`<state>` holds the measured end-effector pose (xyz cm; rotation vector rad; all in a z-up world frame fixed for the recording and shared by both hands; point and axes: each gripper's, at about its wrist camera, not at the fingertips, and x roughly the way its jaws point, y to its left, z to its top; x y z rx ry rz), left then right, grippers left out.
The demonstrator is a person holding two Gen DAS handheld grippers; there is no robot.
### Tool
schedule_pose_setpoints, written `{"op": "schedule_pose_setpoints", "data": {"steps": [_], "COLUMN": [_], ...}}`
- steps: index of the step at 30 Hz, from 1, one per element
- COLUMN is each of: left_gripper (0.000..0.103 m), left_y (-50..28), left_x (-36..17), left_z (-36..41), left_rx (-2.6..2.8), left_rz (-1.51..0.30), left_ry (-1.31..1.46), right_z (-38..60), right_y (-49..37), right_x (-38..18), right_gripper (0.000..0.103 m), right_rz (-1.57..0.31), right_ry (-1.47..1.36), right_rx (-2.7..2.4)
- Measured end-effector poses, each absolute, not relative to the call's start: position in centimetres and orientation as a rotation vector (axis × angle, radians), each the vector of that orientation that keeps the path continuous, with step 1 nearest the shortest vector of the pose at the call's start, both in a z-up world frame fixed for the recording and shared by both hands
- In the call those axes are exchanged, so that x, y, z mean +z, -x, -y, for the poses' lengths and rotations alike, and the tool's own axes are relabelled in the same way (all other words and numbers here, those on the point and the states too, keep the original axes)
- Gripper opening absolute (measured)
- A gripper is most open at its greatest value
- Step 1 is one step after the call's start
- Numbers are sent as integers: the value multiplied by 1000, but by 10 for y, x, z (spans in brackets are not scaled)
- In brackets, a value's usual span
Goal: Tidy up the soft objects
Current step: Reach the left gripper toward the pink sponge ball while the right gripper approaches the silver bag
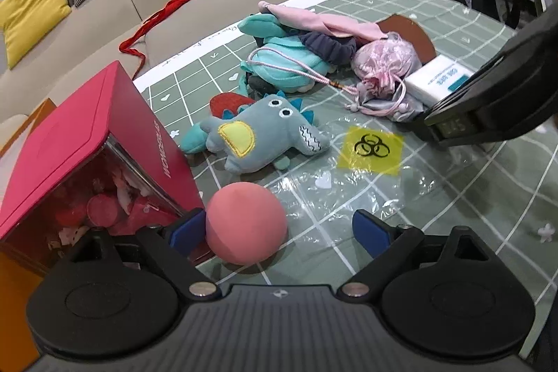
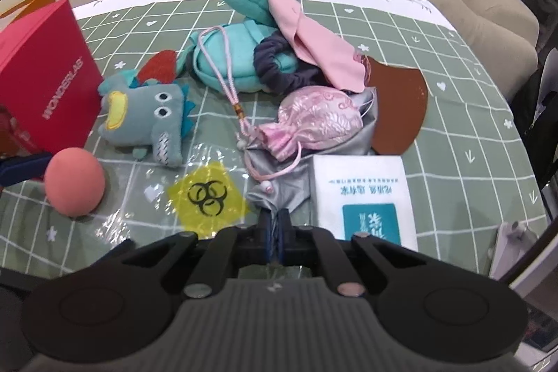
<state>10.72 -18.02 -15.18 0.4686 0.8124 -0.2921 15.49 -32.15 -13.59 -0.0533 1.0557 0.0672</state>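
Note:
My left gripper [image 1: 279,229] is open around a pink foam ball [image 1: 246,223], which rests on the table against the left finger; the ball also shows in the right wrist view [image 2: 74,181]. My right gripper [image 2: 275,225] is shut on the edge of a silver satin pouch [image 2: 279,176]. A pink drawstring pouch [image 2: 314,121] lies on the silver one. A grey-blue plush monster [image 1: 258,133] [image 2: 146,121], a teal plush [image 2: 237,58], a dark scrunchie [image 2: 279,67] and a pink cloth [image 2: 307,37] lie behind.
A red box [image 1: 87,142] [image 2: 42,72] stands at the left beside the ball. A white tissue pack [image 2: 362,194], a yellow biohazard bag [image 2: 205,194] and a brown leather piece [image 2: 397,103] lie on the green checked tablecloth [image 2: 453,128]. A beige sofa [image 1: 104,6] runs behind.

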Motion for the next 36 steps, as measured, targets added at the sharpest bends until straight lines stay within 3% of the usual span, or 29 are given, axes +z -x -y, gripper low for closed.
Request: {"op": "schedule_pose_setpoints", "data": {"steps": [12, 14, 16, 18, 19, 24, 26, 29, 31, 32, 33, 36], "left_gripper": [48, 51, 60, 91, 93, 96, 96, 89, 79, 69, 67, 70], "left_y": [-85, -83, -85, -86, -87, -95, -98, -95, -92, -92, -93, -91], "left_x": [-148, -146, -143, -139, -135, -132, -140, -146, -147, -148, -149, -151], "left_z": [147, 139, 134, 130, 128, 143, 149, 154, 154, 154, 153, 151], "left_rx": [-198, -208, -214, -208, -216, -291, -294, -309, -318, -309, -283, -223], "left_rz": [-856, -869, -873, -846, -825, -786, -795, -785, -771, -765, -758, -777], "left_ry": [-412, -395, -370, -321, -299, -414, -452, -486, -499, -497, -498, -510], "right_z": [313, 319, 323, 324, 325, 321, 316, 314, 316, 318, 319, 321], "right_y": [-112, -109, -110, -113, -114, -118, -122, -124, -124, -125, -124, -124], "right_x": [-108, -102, -103, -110, -114, -115, -121, -129, -130, -130, -130, -129], "right_gripper": [0, 0, 1, 2, 2, 15, 26, 30, 26, 13, 3, 0], "right_rz": [-1127, -1118, -1126, -1156, -1166, -1122, -1137, -1164, -1159, -1152, -1149, -1145], "right_ry": [-53, -87, -100, -103, -109, -65, -27, 26, 9, -5, -13, -23], "right_rx": [113, 105, 100, 80, 80, 97, 89, 52, 56, 63, 67, 62]}}
